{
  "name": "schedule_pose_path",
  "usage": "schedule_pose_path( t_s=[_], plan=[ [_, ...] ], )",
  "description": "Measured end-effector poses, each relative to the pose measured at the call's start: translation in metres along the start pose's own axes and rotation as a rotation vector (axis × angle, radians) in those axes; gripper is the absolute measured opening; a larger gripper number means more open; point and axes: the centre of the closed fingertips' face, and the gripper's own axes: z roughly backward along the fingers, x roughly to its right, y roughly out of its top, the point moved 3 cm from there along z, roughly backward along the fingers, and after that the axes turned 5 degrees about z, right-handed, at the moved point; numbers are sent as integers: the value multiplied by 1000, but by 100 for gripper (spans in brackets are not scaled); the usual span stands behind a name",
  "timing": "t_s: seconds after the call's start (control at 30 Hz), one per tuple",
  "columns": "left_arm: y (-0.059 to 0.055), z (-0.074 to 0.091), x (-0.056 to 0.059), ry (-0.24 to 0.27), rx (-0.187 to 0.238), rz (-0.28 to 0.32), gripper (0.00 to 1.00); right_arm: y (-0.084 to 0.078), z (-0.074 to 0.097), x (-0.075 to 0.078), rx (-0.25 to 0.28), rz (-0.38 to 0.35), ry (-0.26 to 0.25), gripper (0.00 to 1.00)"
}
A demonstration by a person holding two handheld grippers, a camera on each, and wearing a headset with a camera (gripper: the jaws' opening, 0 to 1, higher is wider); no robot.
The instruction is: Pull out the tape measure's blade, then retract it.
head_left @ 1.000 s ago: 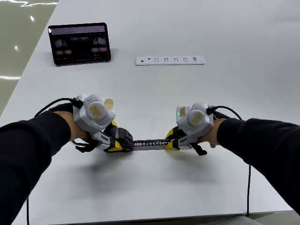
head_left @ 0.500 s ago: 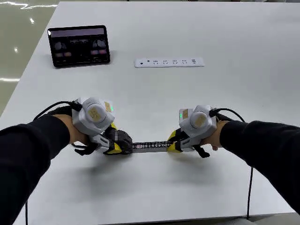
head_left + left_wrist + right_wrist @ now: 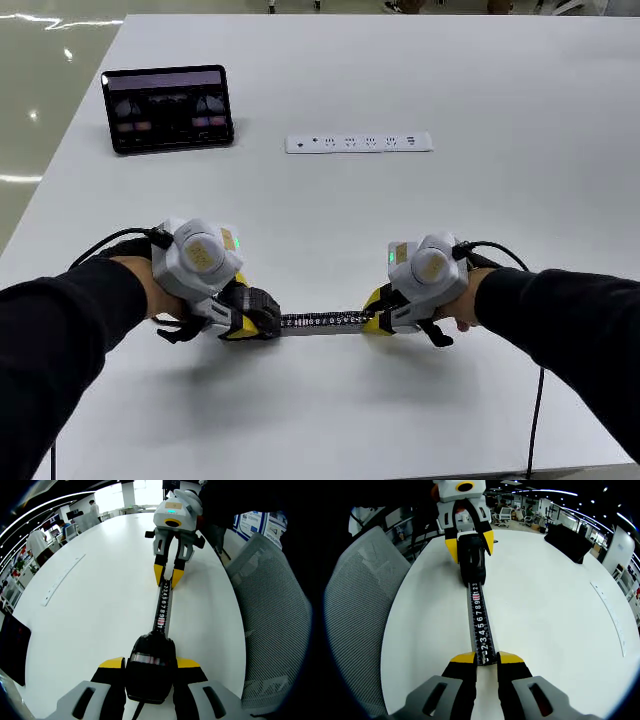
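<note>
On the white bench [image 3: 420,90] I had my left tongs [image 3: 150,663] clamped around the tape measure [image 3: 150,675], its case black and squat, near the front edge; my right tongs [image 3: 486,658] pinched the tip of its blade [image 3: 479,622], a pale numbered strip lying flat along the bench between both tongs.

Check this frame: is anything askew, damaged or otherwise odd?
Nothing stands out. The left gripper holds the tape measure case, the blade runs straight and unkinked to the right gripper, and the tablet and power strip lie squarely on the table.
</note>
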Motion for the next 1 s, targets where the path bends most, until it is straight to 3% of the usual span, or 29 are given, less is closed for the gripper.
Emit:
schedule_pose_path(
  t_s=[1.0],
  plan=[
    [0,-1,1,5,2,7,33,-18,15,1,-16,-18,-13,11]
  ],
)
